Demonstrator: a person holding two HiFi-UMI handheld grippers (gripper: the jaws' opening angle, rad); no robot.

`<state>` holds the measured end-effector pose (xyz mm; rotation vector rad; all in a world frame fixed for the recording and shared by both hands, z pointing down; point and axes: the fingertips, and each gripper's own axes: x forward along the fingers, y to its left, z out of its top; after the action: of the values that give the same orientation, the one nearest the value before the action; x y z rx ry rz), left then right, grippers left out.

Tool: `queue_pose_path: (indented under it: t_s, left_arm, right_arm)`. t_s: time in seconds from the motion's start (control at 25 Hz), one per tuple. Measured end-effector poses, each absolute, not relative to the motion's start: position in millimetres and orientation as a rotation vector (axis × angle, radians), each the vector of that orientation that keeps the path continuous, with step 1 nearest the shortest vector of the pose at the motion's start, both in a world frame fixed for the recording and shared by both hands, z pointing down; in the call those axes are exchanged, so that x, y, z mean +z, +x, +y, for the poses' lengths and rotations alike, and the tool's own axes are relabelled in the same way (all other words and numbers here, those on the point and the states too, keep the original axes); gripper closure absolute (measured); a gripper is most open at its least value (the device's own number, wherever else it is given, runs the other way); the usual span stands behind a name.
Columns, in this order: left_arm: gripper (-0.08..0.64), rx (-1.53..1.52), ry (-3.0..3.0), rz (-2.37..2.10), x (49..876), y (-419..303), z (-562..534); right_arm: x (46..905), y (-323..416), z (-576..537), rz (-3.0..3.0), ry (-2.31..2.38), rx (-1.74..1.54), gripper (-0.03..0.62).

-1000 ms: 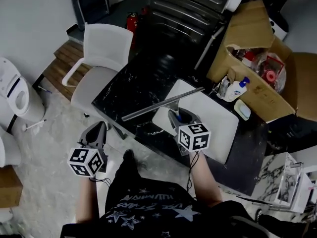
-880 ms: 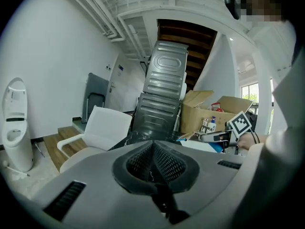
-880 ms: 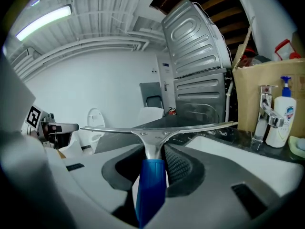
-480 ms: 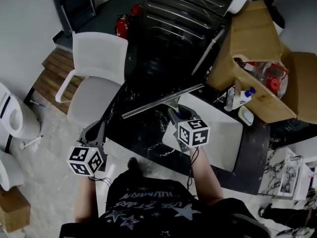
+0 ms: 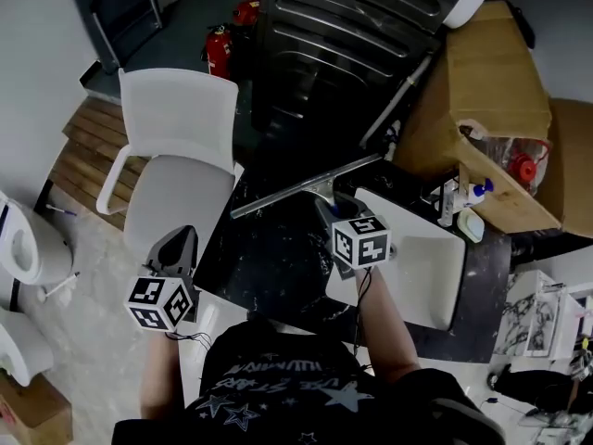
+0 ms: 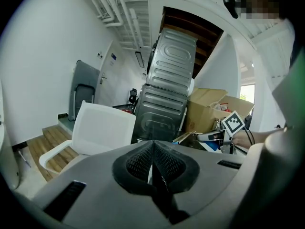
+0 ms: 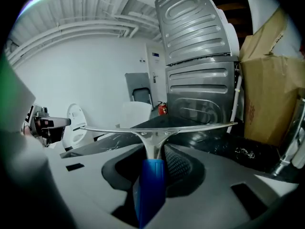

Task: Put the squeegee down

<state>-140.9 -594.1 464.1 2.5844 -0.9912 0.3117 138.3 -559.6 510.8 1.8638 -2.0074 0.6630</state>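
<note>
The right gripper still clamps the squeegee, its blade shifted farther over the black table, seemingly not yet down. The left gripper is closed, empty.

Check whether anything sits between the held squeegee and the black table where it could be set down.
Nothing visible does. The right gripper is shut on the squeegee, whose blade hangs over a bare stretch of the black table. The white board lies to the blade's right, not under it.

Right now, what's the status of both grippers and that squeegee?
Right gripper shut on squeegee, blade over the black marble table. Left gripper shut, empty. Nothing seen in the way.
</note>
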Motion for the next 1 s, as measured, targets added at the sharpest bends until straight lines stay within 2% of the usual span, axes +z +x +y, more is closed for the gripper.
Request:
queue_pose_path:
  t_s: [1.0]
  left_arm:
    - [0.538, 0.362, 2.591, -0.834, 493.3, -115.9, -655.6]
  right_arm:
    - [560.5, 142.5, -623.4, -1.814, 1.785, 0.775, 0.454]
